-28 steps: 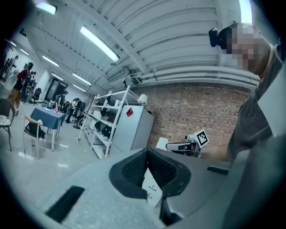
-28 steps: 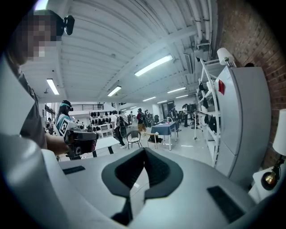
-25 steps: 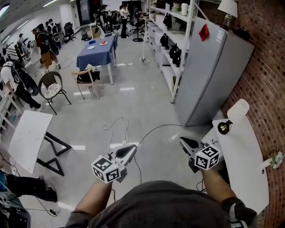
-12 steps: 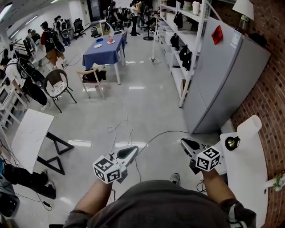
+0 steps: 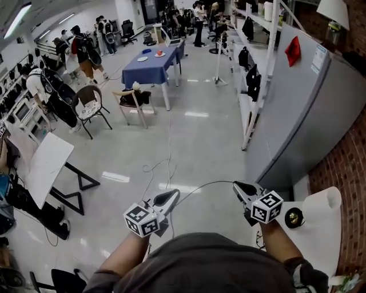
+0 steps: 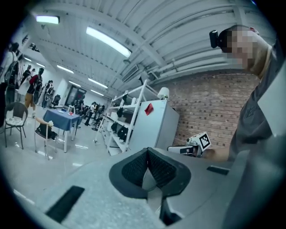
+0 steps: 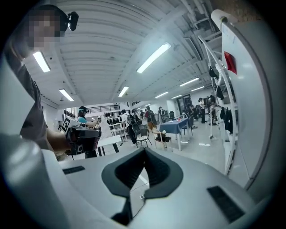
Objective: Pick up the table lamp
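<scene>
A small black lamp [image 5: 294, 217] with a round head stands on a white table [image 5: 317, 240] at the lower right of the head view, just right of my right gripper's marker cube. A second lamp with a white shade [image 5: 335, 12] sits on top of the tall grey cabinet [image 5: 303, 109]. My right gripper [image 5: 240, 187] is held level over the floor, shut and empty, its pads meeting [image 7: 144, 150]. My left gripper [image 5: 167, 198] is beside it, also shut on nothing [image 6: 147, 150]. Neither touches a lamp.
A white roll [image 5: 326, 200] lies on the white table, next to the brick wall [image 5: 351, 166]. Cables [image 5: 166, 171] run across the floor ahead. A white board on black legs [image 5: 46, 166], chairs [image 5: 88, 109], a blue table [image 5: 151, 63], shelving [image 5: 251, 63] and several people stand further off.
The view has advanced and swung: the white table with the black lamp has slid down to the lower right, close beside my right gripper. Both grippers stay shut.
</scene>
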`<state>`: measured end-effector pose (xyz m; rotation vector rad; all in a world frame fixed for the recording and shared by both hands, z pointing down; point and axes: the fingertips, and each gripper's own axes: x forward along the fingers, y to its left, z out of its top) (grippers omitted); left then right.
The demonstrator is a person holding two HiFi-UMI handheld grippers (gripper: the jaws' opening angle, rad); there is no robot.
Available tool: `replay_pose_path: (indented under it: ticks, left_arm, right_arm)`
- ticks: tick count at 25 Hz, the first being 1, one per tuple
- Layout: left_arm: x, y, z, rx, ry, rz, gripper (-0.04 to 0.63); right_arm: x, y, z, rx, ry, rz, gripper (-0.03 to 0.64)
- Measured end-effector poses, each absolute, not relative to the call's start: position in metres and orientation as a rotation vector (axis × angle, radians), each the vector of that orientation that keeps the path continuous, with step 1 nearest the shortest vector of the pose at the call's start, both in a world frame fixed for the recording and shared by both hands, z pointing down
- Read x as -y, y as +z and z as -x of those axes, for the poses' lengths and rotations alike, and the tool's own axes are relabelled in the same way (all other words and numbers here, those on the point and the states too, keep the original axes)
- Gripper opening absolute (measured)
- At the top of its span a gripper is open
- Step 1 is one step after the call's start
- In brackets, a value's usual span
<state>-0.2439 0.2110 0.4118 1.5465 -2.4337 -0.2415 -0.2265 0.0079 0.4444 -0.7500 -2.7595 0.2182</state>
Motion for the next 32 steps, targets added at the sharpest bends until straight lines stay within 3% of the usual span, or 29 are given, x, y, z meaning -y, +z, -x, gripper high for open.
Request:
replay_pose_path:
  ticks: [7,21,32]
  left_arm:
    - [-0.183,0.415,0.281,2.432,-0.241,-1.553,0.003]
    - [-0.252,0.403,0.371,2.350,-0.174,-1.763,0.003]
    - [-0.253,0.404,0.385,2.372,-0.246,-1.739,0.003]
  right_arm:
    - [0.025,0.455,0.259,2.763,0.202,0.722,-0.006]
    - [-0.049,0.439,0.318,2.823,0.184,0.503,-0.006]
    - [-0.042,0.431,0.340,2.818,0.137,0.539,-0.006]
